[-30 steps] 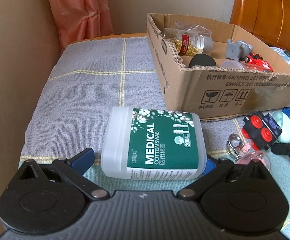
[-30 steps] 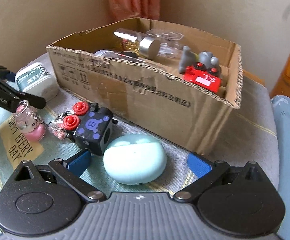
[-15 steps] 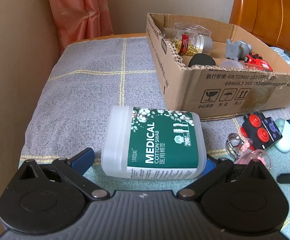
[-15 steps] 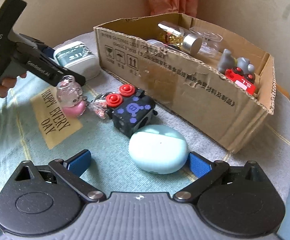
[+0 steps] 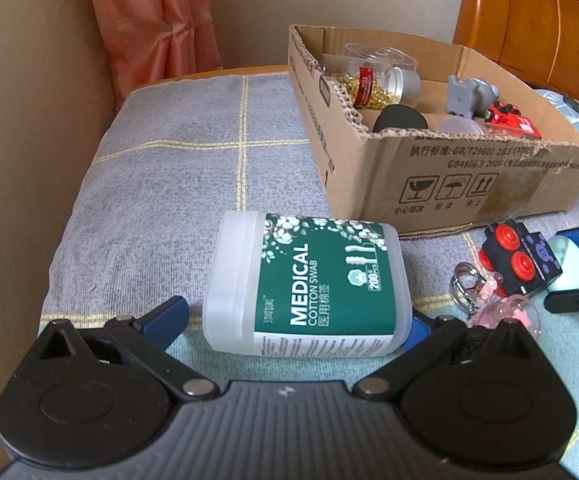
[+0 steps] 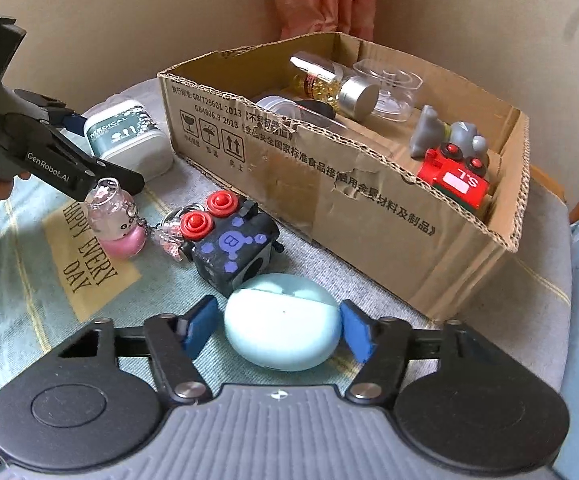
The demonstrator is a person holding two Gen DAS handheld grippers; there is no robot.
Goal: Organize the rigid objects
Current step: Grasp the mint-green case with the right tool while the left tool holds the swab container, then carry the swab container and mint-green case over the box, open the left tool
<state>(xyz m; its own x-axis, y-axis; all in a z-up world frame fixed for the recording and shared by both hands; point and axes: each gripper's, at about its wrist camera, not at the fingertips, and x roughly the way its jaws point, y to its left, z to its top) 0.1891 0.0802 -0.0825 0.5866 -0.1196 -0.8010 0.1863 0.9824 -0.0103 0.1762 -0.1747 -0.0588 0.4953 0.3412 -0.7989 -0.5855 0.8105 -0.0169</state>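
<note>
Pale-blue plastic, the oval case (image 6: pixel 282 334) lies low centre in the right wrist view, its long axis spanning the right gripper (image 6: pixel 279 330), whose blue pads flank it narrowly, contact unclear. Left gripper (image 5: pixel 295 320) stands wide around the cotton swab tub (image 5: pixel 309 286), lying crosswise. Cardboard box (image 6: pixel 369 200) sits just beyond, upper right.
</note>
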